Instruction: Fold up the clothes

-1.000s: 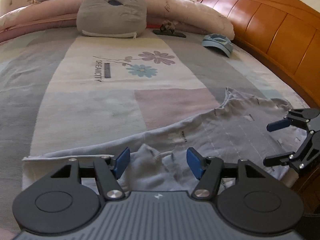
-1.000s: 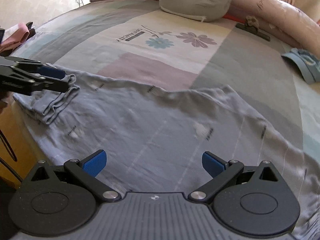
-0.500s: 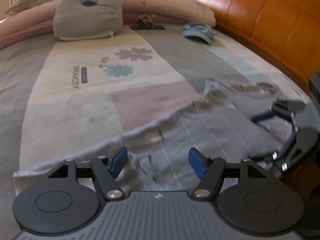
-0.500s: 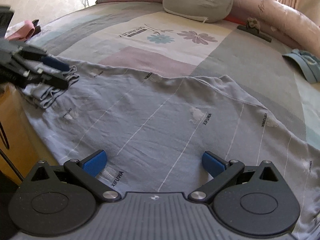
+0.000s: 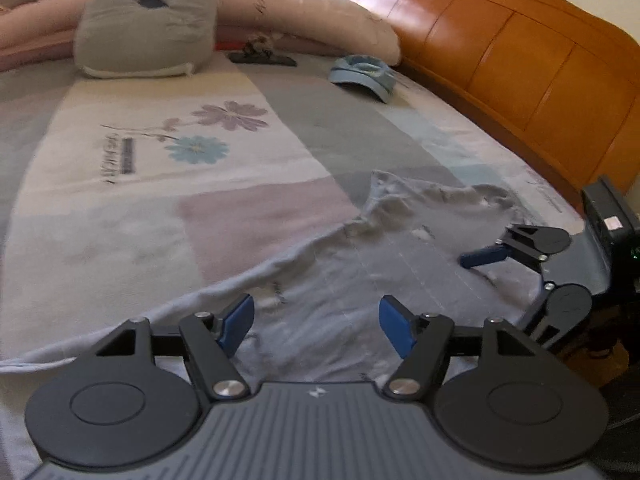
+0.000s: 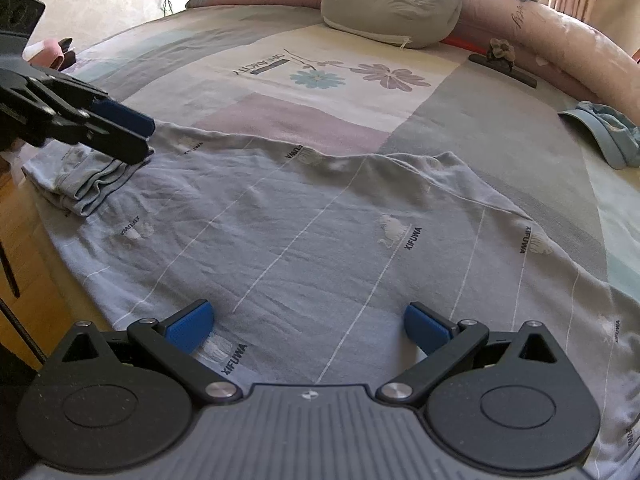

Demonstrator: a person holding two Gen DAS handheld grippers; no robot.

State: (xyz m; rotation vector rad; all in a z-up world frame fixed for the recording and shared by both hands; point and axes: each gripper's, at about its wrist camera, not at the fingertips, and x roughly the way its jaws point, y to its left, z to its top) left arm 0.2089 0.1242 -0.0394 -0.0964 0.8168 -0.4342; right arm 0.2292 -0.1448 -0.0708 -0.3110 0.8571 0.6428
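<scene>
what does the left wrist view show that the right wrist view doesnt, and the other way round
Only the left wrist view shows the orange wooden headboard and the right gripper from the side, jaws apart over the garment.

Only the right wrist view shows the bunched, folded end of the garment at the bed's edge, with the left gripper just above it, and readable XIFUWA lettering.

Both show the grey-blue striped garment spread on the patchwork flower-print bedspread, the grey ring-shaped cushion, the light blue cap and the long pink bolster.
</scene>
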